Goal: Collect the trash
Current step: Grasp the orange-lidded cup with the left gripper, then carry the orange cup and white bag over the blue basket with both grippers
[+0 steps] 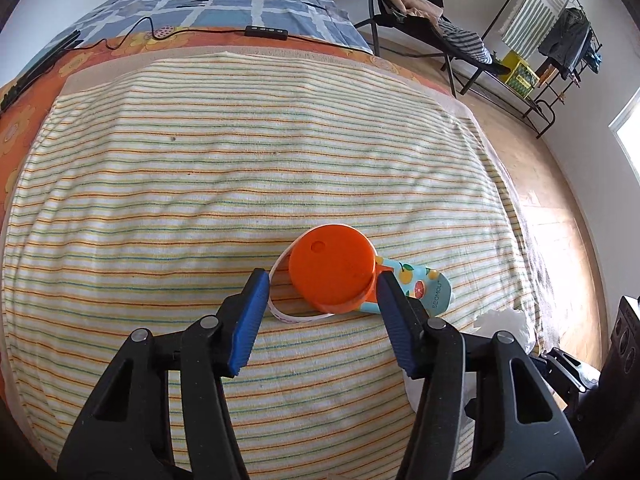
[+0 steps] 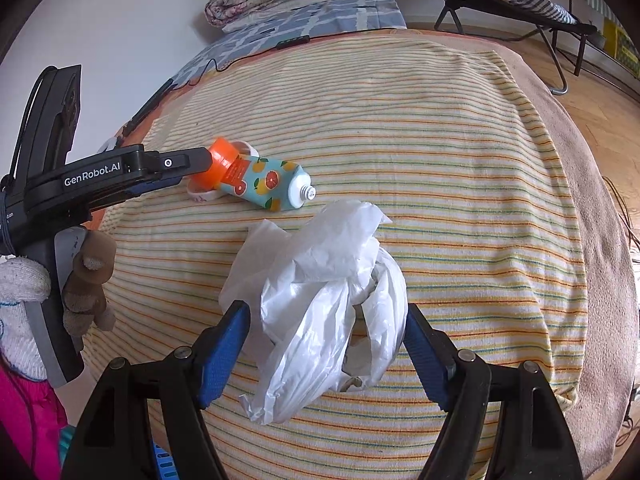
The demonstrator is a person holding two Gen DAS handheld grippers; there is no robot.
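Left wrist: striped blanket (image 1: pixel 280 152), wooden floor (image 1: pixel 560 216).

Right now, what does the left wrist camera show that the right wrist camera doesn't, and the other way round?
Only the left wrist view shows the left gripper from behind, its blue pads either side of the orange cap, and a clothes rack. Only the right wrist view shows the tube's open nozzle, the right gripper straddling the white plastic bag, and a gloved hand. Both show the fruit-print tube, the white ring and the striped towel.
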